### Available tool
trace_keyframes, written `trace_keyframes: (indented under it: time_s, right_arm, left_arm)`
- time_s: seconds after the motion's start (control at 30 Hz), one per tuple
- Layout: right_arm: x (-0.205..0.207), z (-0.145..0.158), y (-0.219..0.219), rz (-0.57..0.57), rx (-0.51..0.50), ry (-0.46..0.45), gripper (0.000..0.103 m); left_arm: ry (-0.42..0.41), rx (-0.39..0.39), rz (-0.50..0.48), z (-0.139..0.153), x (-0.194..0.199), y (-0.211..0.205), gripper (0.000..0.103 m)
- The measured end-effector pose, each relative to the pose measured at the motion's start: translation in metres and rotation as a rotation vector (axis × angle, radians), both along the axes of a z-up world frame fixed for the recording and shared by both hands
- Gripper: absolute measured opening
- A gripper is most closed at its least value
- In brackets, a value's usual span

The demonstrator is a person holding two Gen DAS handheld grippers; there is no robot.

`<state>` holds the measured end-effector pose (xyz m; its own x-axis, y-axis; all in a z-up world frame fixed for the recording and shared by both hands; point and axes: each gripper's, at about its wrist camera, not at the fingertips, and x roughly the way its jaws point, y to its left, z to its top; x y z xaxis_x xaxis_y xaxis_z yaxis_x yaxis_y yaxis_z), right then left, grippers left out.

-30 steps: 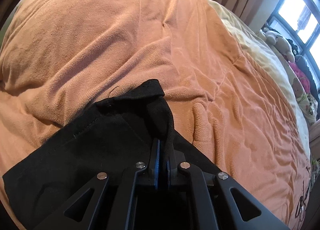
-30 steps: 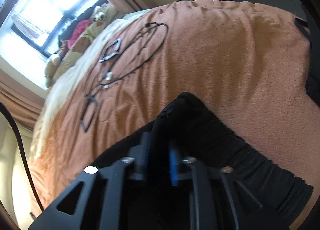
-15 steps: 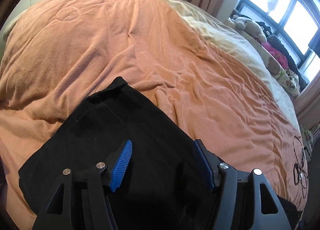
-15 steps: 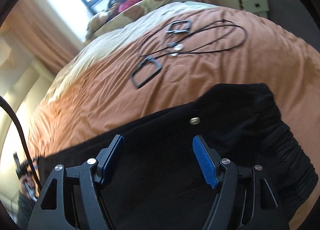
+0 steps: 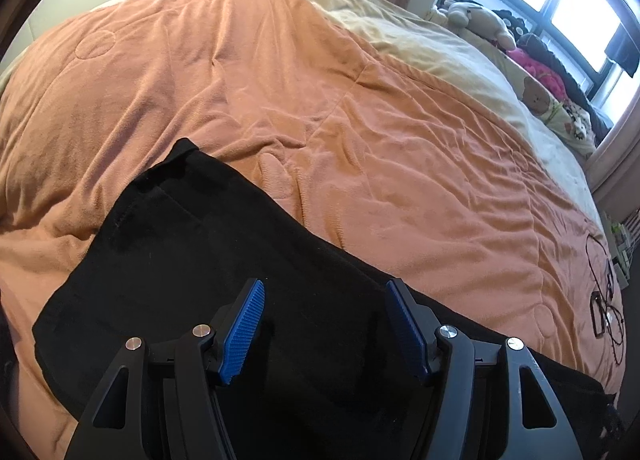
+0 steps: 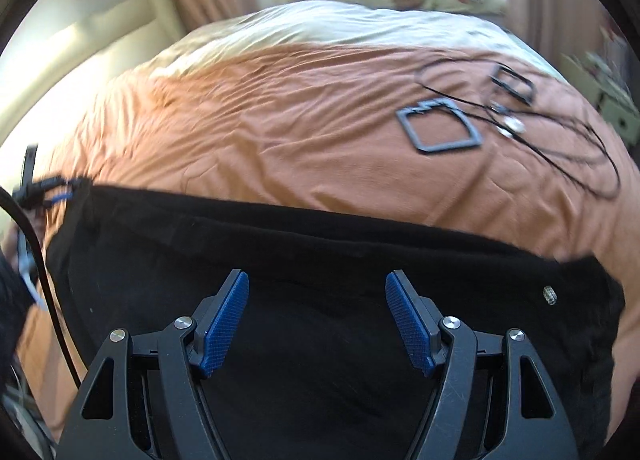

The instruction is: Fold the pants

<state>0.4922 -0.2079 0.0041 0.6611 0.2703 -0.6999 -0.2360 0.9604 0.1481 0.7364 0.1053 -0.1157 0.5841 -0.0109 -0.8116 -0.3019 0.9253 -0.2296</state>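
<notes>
Black fabric pants (image 5: 240, 260) lie flat on the orange fleece bedspread (image 5: 280, 80), long axis running across both views, directly under the jaws. Left gripper (image 5: 324, 324) hangs over the hem end, right gripper (image 6: 316, 316) nearer the buttoned waist; both spread wide, holding nothing. Black cords and square frames (image 6: 440, 128) lie well beyond.

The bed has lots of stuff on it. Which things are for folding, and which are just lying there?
For the job:
- black pants
- left gripper, jaws open
- right gripper, jaws open

Just lying about:
- black cords
- square frames
- stuffed toys
- orange blanket, under the pants
</notes>
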Motion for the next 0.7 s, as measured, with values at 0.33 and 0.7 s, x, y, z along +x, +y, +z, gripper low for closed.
trace_keyframes:
  time_s: [0.33, 0.7]
  right_arm:
    - [0.063, -0.016, 0.063, 0.165, -0.175, 0.025, 0.07]
    - [0.116, -0.039, 0.093, 0.316, -0.212, 0.092, 0.07]
  left_arm:
    - [0.065, 0.076, 0.012, -0.016, 0.038, -0.016, 0.065]
    - [0.118, 0.102, 0.061, -0.036, 0.058, -0.008, 0.065]
